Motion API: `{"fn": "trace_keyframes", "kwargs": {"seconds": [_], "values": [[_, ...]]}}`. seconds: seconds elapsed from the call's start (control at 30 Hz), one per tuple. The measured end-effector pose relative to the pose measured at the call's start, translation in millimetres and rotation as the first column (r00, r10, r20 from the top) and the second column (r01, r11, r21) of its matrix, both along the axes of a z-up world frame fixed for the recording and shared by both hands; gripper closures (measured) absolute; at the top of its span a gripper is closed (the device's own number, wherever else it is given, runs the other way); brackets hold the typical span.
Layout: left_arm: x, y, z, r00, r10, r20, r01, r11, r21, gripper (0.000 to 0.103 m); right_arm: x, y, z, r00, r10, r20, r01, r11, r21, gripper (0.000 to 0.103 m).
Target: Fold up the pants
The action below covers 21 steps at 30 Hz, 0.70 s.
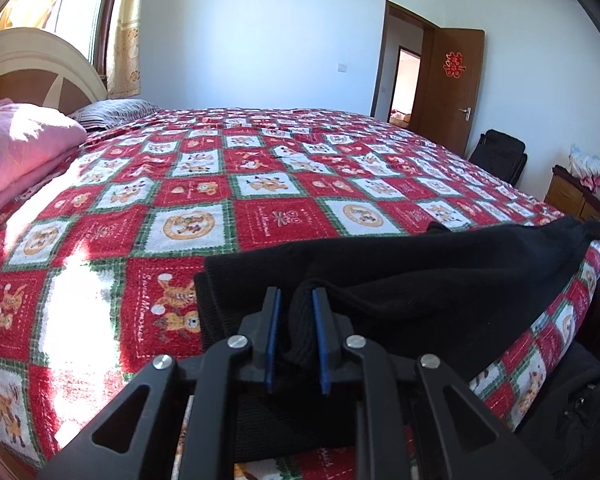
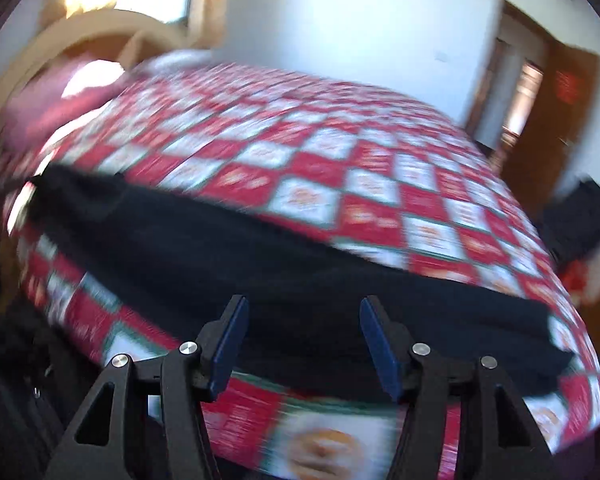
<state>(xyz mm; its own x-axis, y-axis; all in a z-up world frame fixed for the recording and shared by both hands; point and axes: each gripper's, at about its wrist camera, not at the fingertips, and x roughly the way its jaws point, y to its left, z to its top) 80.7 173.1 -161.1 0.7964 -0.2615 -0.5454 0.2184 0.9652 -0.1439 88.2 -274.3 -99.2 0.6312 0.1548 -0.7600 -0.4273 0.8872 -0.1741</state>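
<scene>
Black pants lie folded in a long band along the near edge of a bed with a red, white and green checked cover. My left gripper sits at the band's left end, its blue pads close together with a bunched fold of the black cloth squeezed between them. The right wrist view is blurred by motion. There the pants stretch across the bed cover, and my right gripper hangs over their near edge, open, with nothing between its pads.
A pink blanket and a striped pillow lie at the head of the bed on the left. At the far right are an open brown door, a black bag and a wooden cabinet. Dark things sit below the bed's edge.
</scene>
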Motion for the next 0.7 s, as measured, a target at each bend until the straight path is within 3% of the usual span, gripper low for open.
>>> {"fn": "trace_keyframes", "kwargs": {"seconds": [0.17,0.3,0.33,0.4,0.47,0.7], "values": [[-2.6,0.7,2.3,1.000,-0.002,-0.021,0.002,1.000,-0.004,0.086,4.1,72.8,-58.9,0.990,0.137,-0.037,-0.142,0.977,-0.157,0.043],[-2.8,1.5,3.8,1.000,-0.008,-0.016,0.007,1.000,-0.029,0.086,10.9,78.0,-75.4,0.993,0.119,0.002,-0.116,0.968,-0.224,0.045],[-1.9,1.5,3.6,1.000,-0.010,-0.019,0.009,0.999,-0.033,0.086,13.0,75.9,-75.6,0.993,0.116,0.018,-0.108,0.966,-0.234,0.047],[-0.8,0.9,3.8,1.000,-0.014,-0.025,0.013,1.000,-0.029,0.089,20.7,72.4,-73.1,0.995,0.101,0.002,-0.099,0.974,-0.206,0.077],[0.2,1.2,5.1,0.999,-0.018,-0.036,0.017,1.000,-0.027,0.089,24.2,71.2,-66.7,0.996,0.088,0.002,-0.086,0.980,-0.182,0.093],[-7.2,8.6,28.7,0.999,-0.051,-0.020,0.050,0.997,-0.055,0.090,13.7,64.2,-23.5,0.995,0.091,0.048,-0.085,0.989,-0.118,0.097]]}}
